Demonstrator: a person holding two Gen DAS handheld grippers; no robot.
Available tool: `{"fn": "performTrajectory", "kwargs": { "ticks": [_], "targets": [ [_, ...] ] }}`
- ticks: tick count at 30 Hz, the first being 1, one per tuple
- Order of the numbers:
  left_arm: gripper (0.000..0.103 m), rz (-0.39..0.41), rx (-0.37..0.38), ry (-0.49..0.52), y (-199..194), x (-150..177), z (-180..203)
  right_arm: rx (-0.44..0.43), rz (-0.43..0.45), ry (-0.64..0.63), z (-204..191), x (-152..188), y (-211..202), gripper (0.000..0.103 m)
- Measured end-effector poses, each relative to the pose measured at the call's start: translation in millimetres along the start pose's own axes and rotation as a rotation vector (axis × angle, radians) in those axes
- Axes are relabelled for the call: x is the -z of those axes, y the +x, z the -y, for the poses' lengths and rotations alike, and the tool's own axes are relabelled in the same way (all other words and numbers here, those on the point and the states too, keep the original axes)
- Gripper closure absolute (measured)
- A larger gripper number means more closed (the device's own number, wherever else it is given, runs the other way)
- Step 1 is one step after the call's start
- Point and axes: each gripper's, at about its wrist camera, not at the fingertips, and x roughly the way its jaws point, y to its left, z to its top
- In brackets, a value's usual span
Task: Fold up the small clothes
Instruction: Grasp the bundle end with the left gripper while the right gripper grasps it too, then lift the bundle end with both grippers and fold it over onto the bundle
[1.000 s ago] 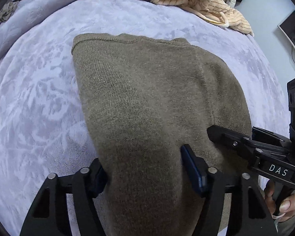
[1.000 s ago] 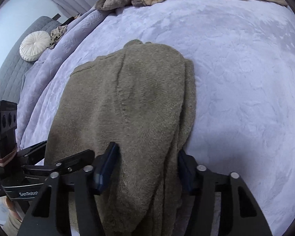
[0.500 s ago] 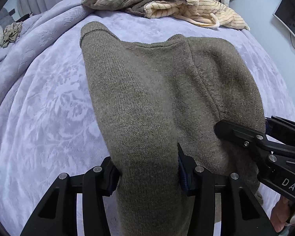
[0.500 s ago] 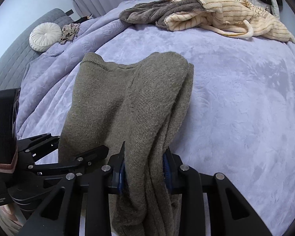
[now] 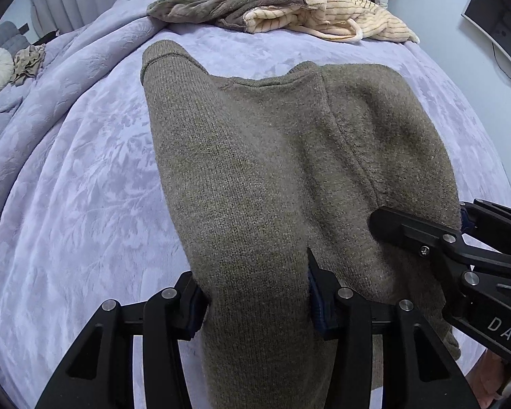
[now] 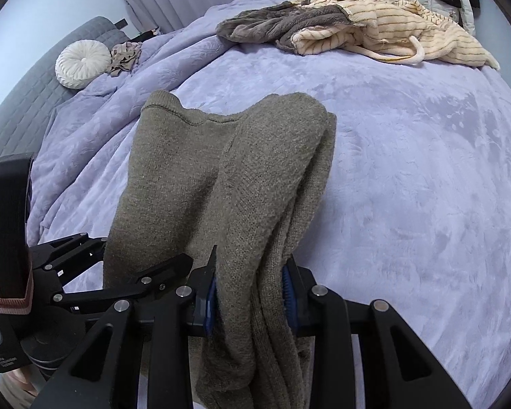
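Both tongs are angled steeply down toward the bed, each one gripping the near edge of the same olive-brown knit sweater (image 5: 282,177). The left gripper (image 5: 257,301) has its pads clamped on a thick bunch of the knit, with the rest of the garment stretching away ahead of its fingertips. The right gripper (image 6: 250,293) is squeezed tighter on a folded, doubled-up bundle of the same sweater, blue pads pressing in on both sides. The two tools sit close side by side, the right one poking into the left camera's view from the right edge (image 5: 460,248), with a bit of the person's hand (image 5: 490,378) showing under it.

Compared to a second ago: both sets of jaws were wider back then, with the cloth just lying between them flat on the bed. Now they've pinched in and the sweater's near end is lifted up off the lavender leaf-patterned plush blanket (image 5: 68,204), so the far hem hangs and drapes ahead of the tongs. The cameras also see farther across the bed now.

Beyond the sweater, well ahead of both tongs, there's a heap of grey fleece and cream striped clothing (image 6: 357,27). Off to the far left sits a round white pleated cushion (image 6: 81,63).
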Motion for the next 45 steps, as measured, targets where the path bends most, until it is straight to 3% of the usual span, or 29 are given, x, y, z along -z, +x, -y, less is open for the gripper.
{"fn": "performTrajectory", "kwargs": {
  "ticks": [23, 45],
  "targets": [
    [0.053, -0.006, -0.014, 0.034, -44.8, 84.9, 18.6, 0.012, -0.001, -0.003, -37.4, 82.3, -41.0, 0.069],
    [0.053, -0.019, -0.04, 0.044, -70.7, 140.5, 20.7, -0.003, -0.013, -0.041, -69.8, 134.1, -62.3, 0.069]
  ]
}}
